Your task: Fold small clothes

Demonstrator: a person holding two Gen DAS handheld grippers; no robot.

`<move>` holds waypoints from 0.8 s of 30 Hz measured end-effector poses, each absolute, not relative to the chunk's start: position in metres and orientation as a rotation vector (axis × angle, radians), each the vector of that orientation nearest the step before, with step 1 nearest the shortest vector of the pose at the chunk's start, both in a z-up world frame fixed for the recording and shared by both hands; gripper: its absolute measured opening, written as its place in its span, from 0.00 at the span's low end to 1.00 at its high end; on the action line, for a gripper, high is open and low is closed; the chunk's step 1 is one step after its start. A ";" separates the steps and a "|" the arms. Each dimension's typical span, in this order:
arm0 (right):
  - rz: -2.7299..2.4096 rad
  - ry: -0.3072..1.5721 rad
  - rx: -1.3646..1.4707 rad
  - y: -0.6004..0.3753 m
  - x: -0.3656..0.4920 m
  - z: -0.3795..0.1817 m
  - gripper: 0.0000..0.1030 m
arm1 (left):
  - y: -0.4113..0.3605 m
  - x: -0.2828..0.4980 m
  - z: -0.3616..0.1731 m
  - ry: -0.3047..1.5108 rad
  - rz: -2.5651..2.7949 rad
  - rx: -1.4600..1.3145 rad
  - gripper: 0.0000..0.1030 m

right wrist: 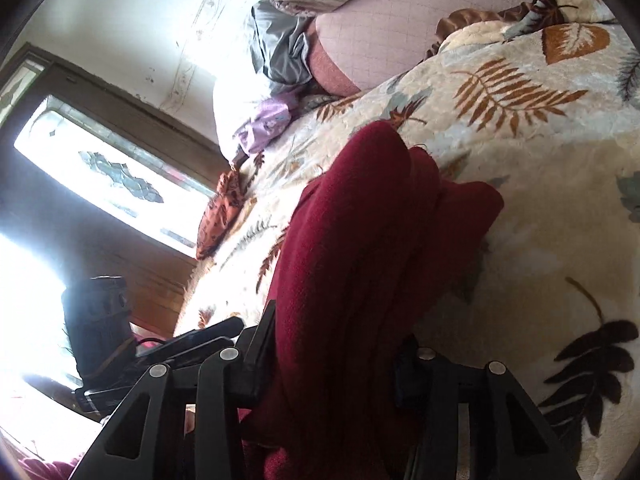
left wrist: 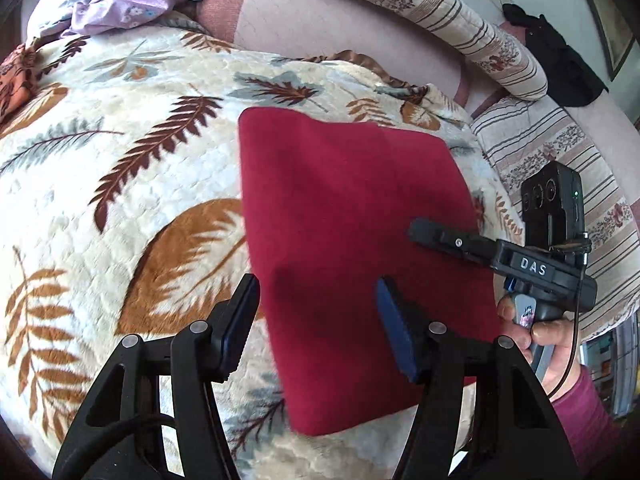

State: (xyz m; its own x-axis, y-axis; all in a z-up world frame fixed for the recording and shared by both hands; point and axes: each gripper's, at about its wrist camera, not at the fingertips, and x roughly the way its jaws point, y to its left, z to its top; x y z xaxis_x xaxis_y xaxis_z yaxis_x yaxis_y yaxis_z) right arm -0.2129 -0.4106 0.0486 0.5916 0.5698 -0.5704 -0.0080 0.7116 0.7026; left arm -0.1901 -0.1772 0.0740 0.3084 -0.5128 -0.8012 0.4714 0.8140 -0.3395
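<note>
Red garment (left wrist: 352,248): folded, lying on the leaf-print blanket (left wrist: 120,168) of a bed. Left tongs (left wrist: 316,300): released, empty, hovering over the garment's near-left edge. Right tongs (right wrist: 336,344): red cloth bunched between the fingers; whether they are clenched on it cannot be told. Striped pillow (left wrist: 460,28) lies beyond.

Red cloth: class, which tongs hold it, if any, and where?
The right tongs have the red cloth bunched between their fingers at its near edge. The left tongs hover open, holding nothing.
</note>
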 end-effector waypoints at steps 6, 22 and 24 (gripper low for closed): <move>0.048 0.960 0.581 -0.423 -0.229 0.043 0.51 | -0.166 -0.193 0.063 1.069 -0.580 -0.041 0.59; -0.017 0.936 0.060 -0.344 -0.262 0.052 0.39 | -0.202 -0.216 0.072 0.923 -0.454 0.122 0.59; -0.006 0.925 0.098 -0.347 -0.268 0.061 0.39 | -0.205 -0.222 0.077 0.891 -0.443 0.141 0.59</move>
